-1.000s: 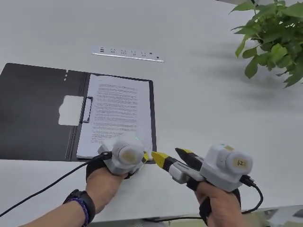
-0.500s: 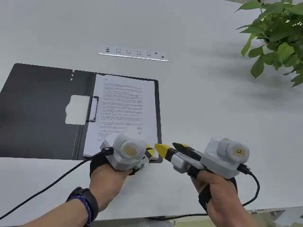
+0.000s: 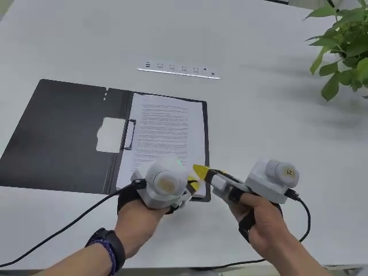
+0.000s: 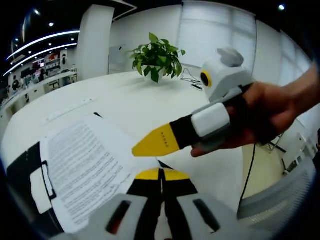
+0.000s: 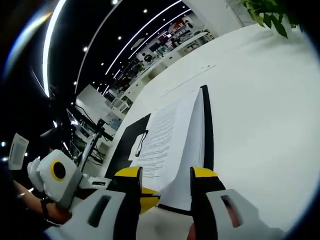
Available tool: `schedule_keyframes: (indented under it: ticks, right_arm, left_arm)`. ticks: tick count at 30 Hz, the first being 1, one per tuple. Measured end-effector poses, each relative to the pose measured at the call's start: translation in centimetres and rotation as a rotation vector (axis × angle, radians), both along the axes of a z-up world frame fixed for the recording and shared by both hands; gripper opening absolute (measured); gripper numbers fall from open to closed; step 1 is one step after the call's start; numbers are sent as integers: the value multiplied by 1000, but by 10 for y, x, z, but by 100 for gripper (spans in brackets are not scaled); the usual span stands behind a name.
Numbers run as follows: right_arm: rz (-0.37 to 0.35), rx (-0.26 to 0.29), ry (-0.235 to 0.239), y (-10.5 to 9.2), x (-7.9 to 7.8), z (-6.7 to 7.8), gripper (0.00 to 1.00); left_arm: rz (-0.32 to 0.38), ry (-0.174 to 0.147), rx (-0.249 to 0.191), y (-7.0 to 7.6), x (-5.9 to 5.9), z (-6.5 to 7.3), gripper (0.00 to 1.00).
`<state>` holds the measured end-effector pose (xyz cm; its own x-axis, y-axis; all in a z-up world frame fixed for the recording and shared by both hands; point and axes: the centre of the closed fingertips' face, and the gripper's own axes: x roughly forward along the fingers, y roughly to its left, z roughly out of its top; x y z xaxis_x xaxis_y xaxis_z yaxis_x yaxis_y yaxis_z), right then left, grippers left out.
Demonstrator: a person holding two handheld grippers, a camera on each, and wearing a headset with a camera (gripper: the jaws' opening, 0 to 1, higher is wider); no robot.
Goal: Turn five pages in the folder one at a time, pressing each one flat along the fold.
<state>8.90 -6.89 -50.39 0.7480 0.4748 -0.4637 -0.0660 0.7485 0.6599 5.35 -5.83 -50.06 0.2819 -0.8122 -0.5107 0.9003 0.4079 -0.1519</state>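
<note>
Head view has the open black folder [image 3: 57,138] flat on the white surface [image 3: 276,103], centre-left, with a page turn seemingly just starting: right gripper [image 5: 166,175], jaws apart, straddles the lower corner of the printed white page [image 3: 167,135] and must pinch it, left gripper [image 4: 161,174] closed empty (print illegible).

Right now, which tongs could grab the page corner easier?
Right. The right tongs are open, and a corner of the top page lies between their tips; the left tongs are shut.
</note>
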Motion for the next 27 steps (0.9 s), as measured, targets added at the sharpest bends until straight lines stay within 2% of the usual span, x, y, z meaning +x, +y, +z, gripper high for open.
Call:
schedule_keyframes:
  ticks: [4,8,17,20,22,24,27]
  right_arm:
    - [-27,31,7,1,4,-3,33]
    - [-47,44,18,4,7,-6,23]
    - [-54,47,-6,11,13,2,3]
    - [-53,49,-18,13,15,4,0]
    - [-61,54,-21,12,16,5,0]
    - [-64,56,-23,14,16,7,0]
    - [-66,56,-28,15,17,9,0]
  left_arm:
    - [-4,-6,-2,2,0,3,0]
    - [-8,-14,-6,5,-1,6,0]
    - [-9,-24,-11,12,-1,13,0]
    - [-9,-22,-12,16,-1,16,0]
    - [-10,-24,-9,20,-2,18,3]
    - [-1,-40,-12,26,-1,23,4]
    - [22,-40,-20,36,2,28,8]
